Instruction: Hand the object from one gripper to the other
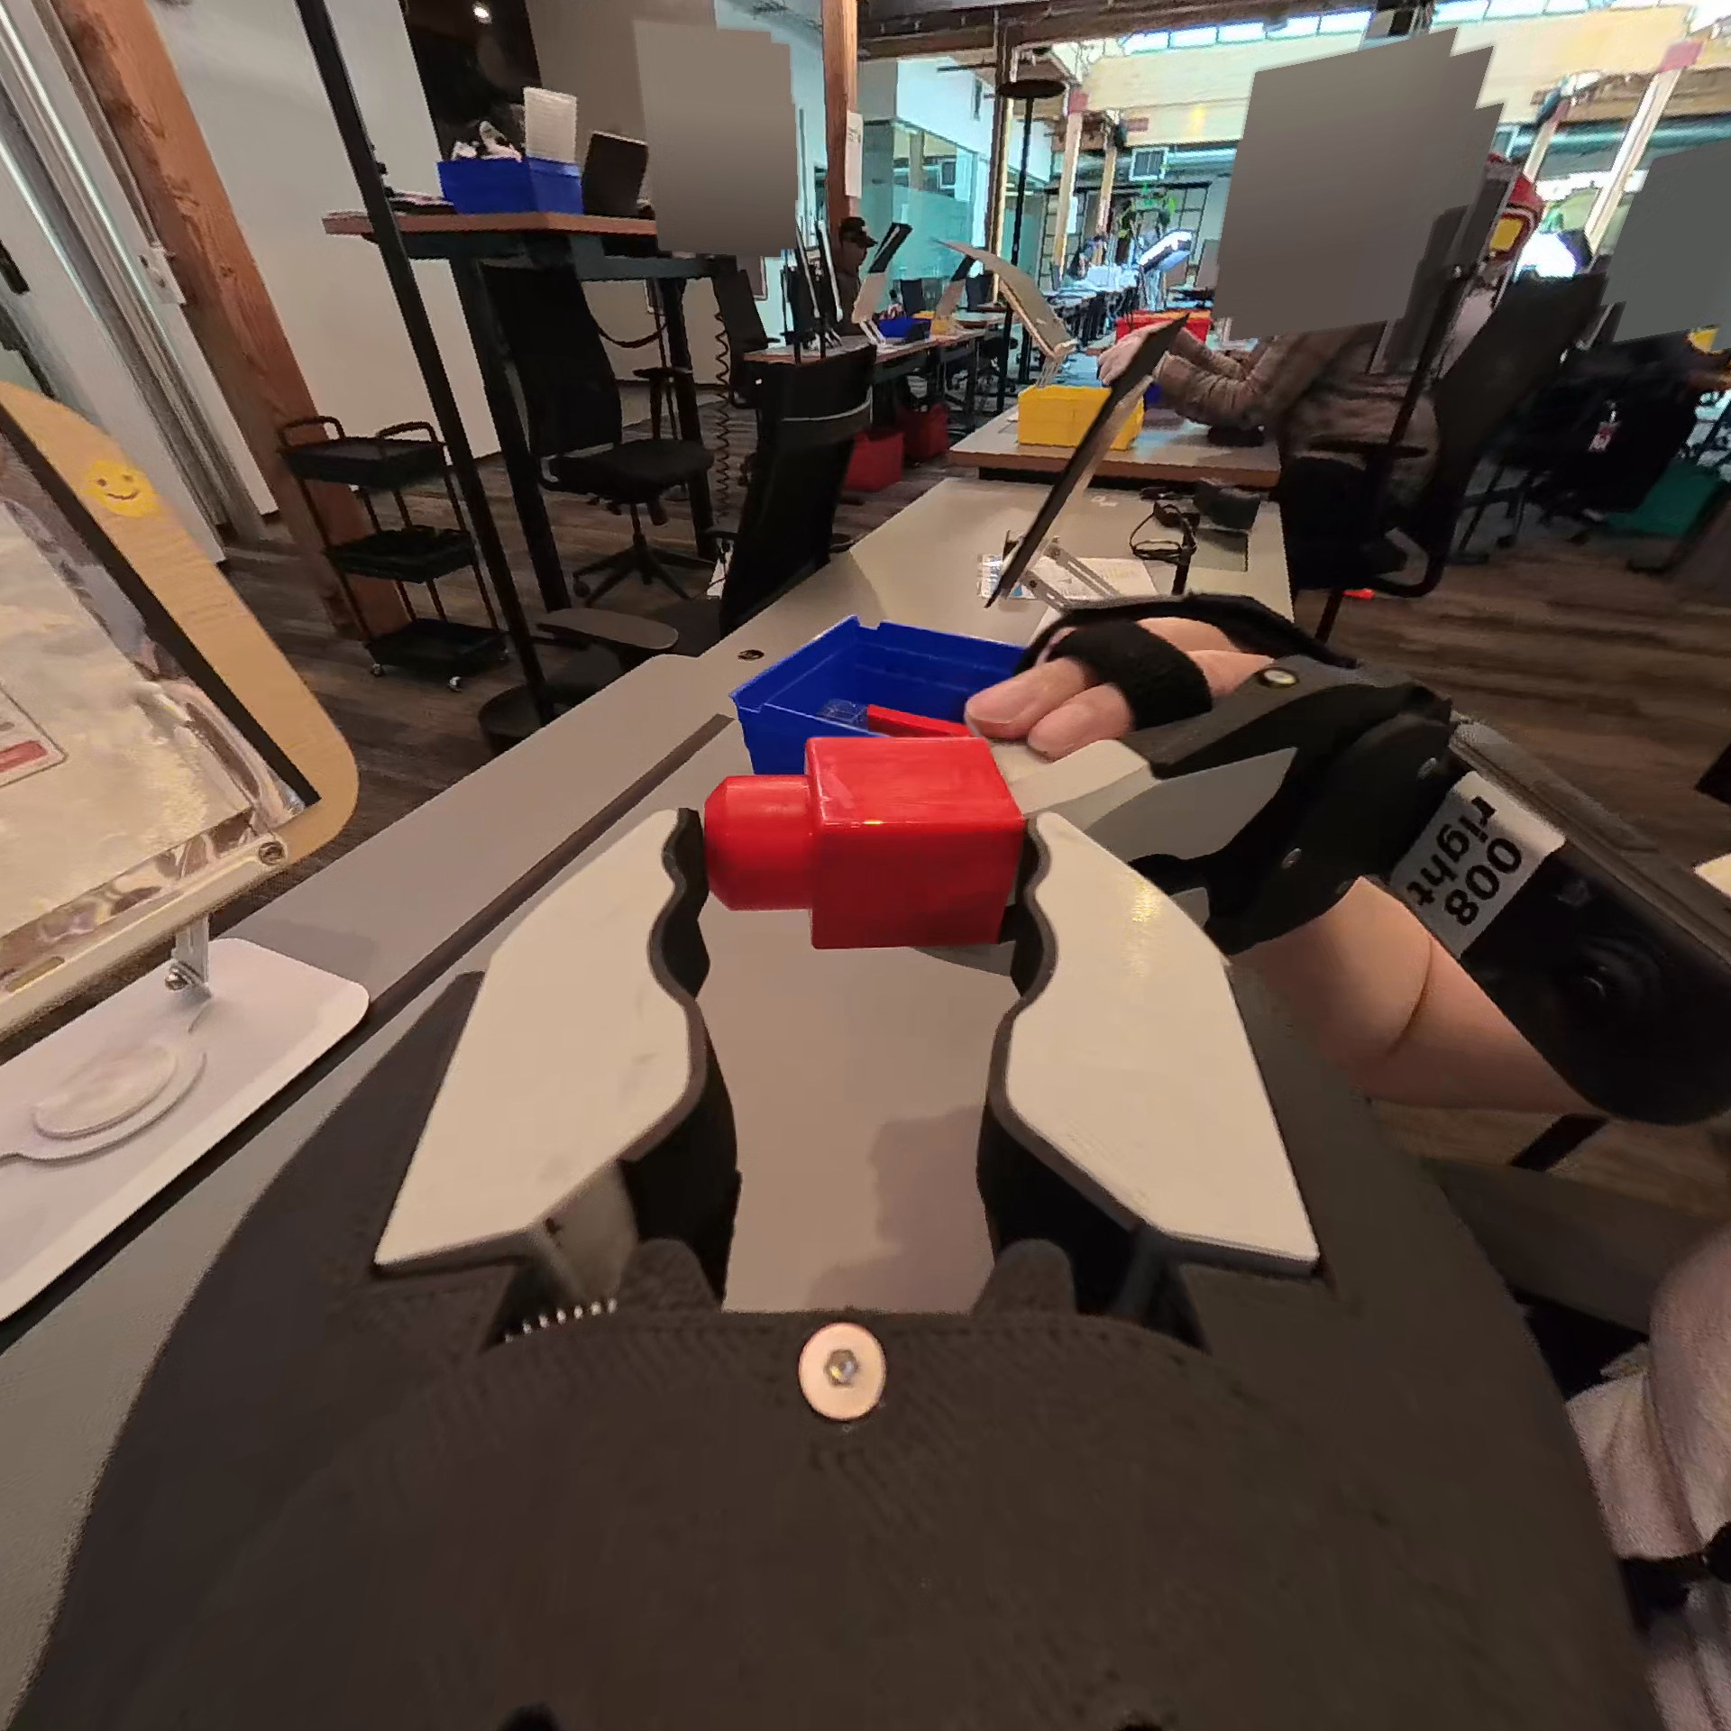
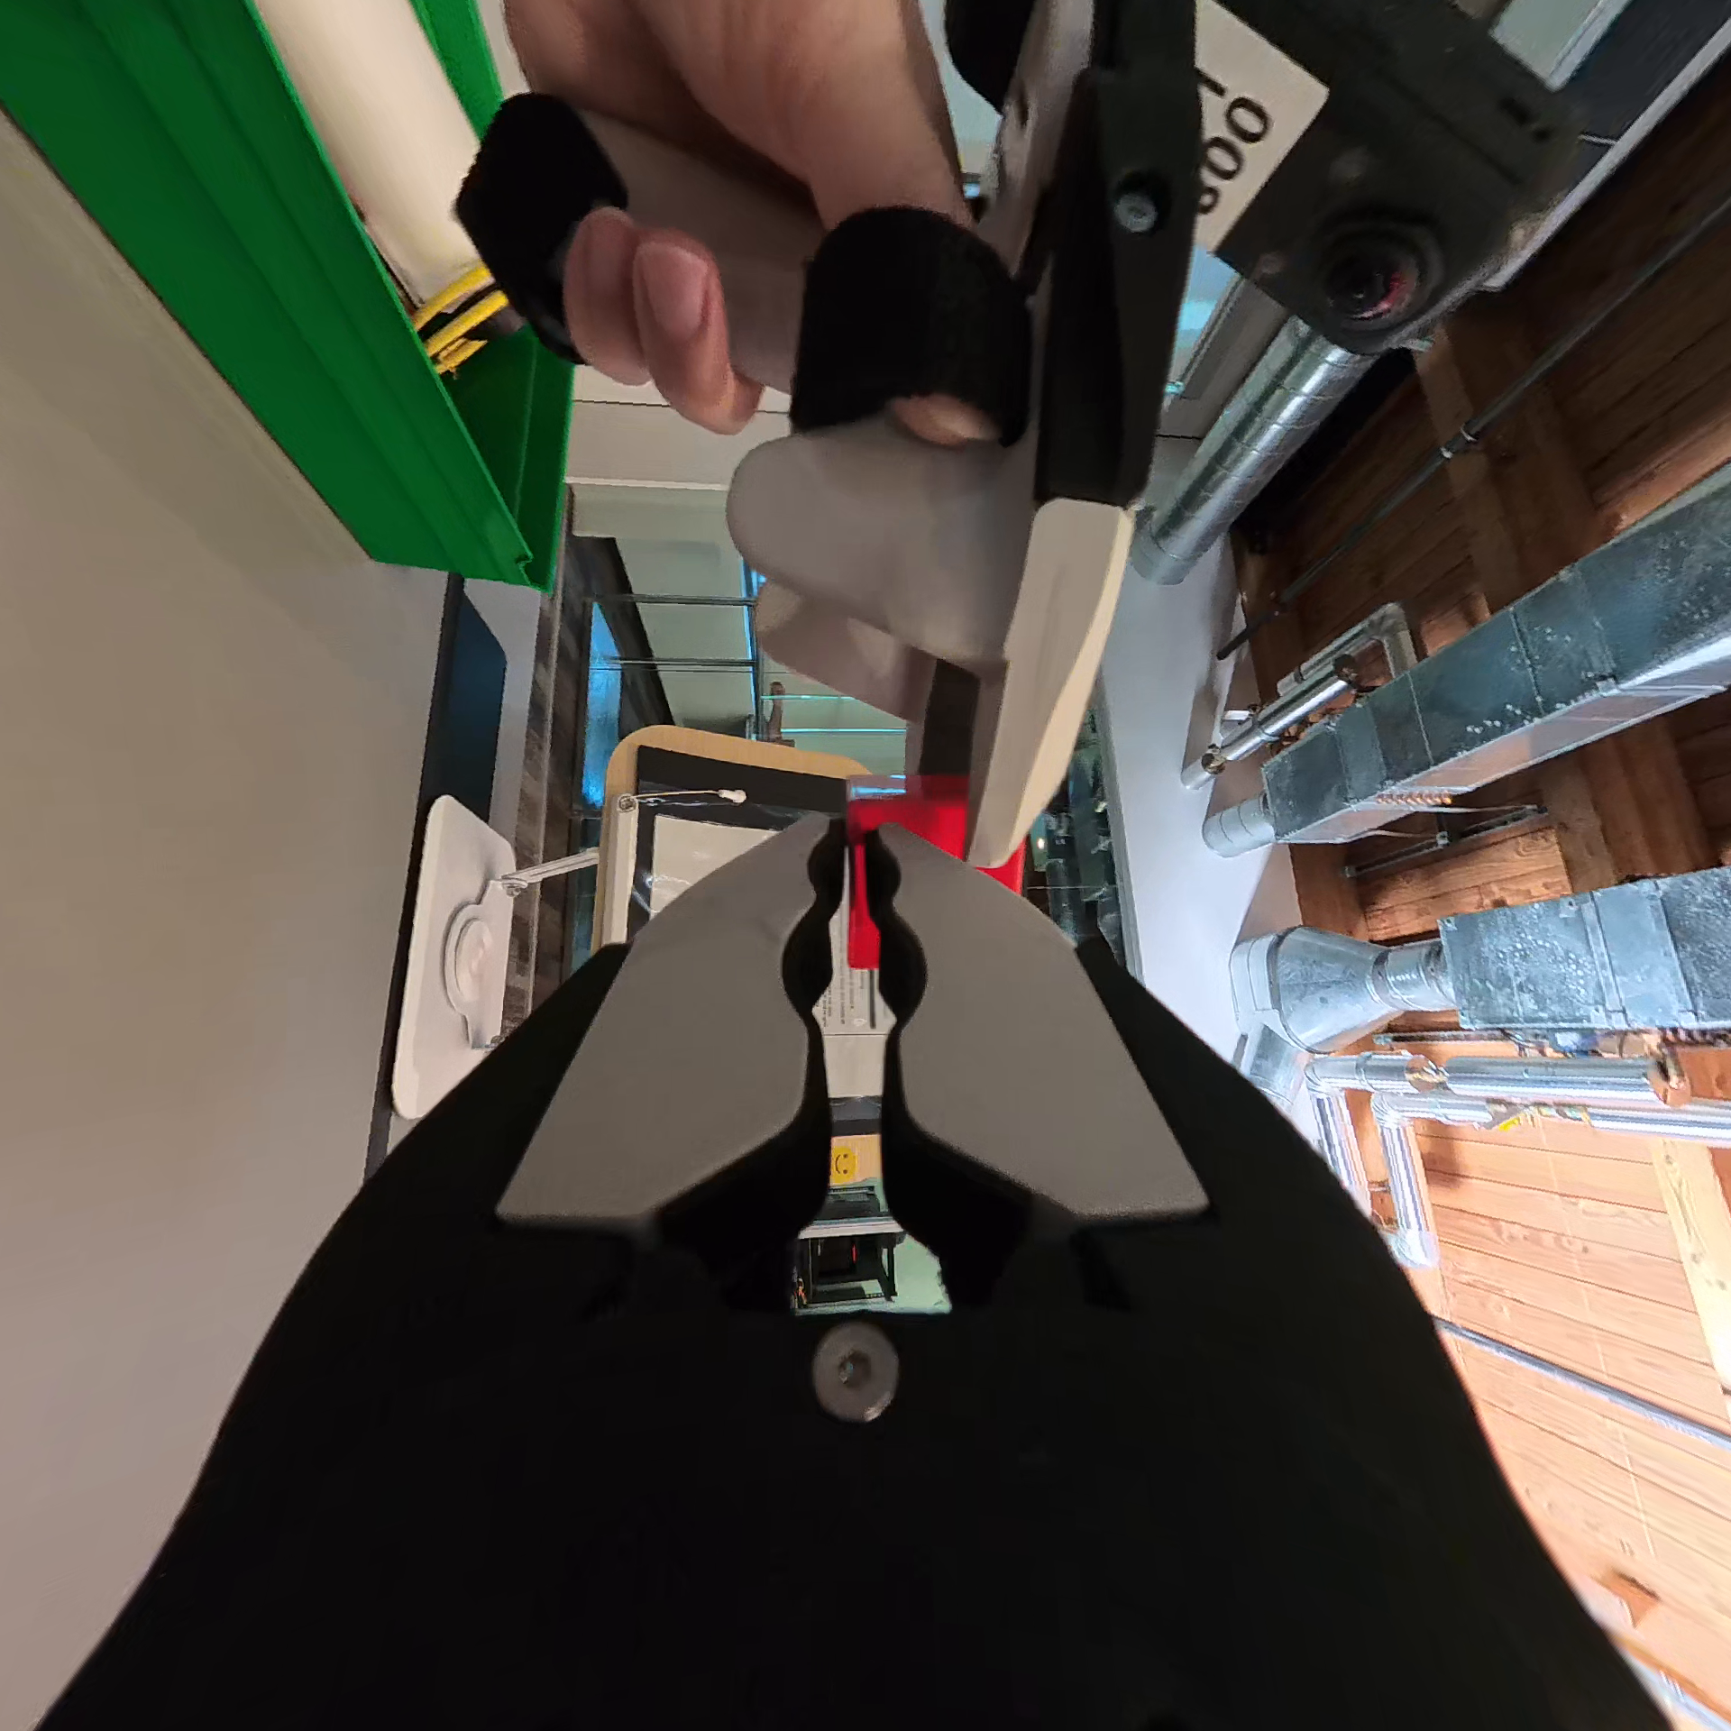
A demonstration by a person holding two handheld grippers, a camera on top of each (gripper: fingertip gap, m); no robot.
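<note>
A red toy block [image 1: 899, 843] with a round stud on its left end is held in the air over the grey table [image 1: 843, 1077]. My left gripper [image 1: 857, 843] spans it lengthwise, one fingertip on the stud and the other on the block's right end. My right gripper [image 1: 1040, 806] reaches in from the right, and its tips are hidden behind the block. In the right wrist view, which is rolled sideways, my right gripper [image 2: 854, 834] is nearly shut, pinching a thin red wall of the block [image 2: 913, 815]. The left gripper [image 2: 951, 749] comes in from above.
A blue bin [image 1: 796, 693] with a red piece inside stands on the table just behind the block. A framed board on a white stand [image 1: 140, 712] is at the left. A black tablet on a stand [image 1: 1077, 487] is farther back. A seated person and chairs are beyond. Only a small space, under 4 cm, lies between the two pairs of fingers.
</note>
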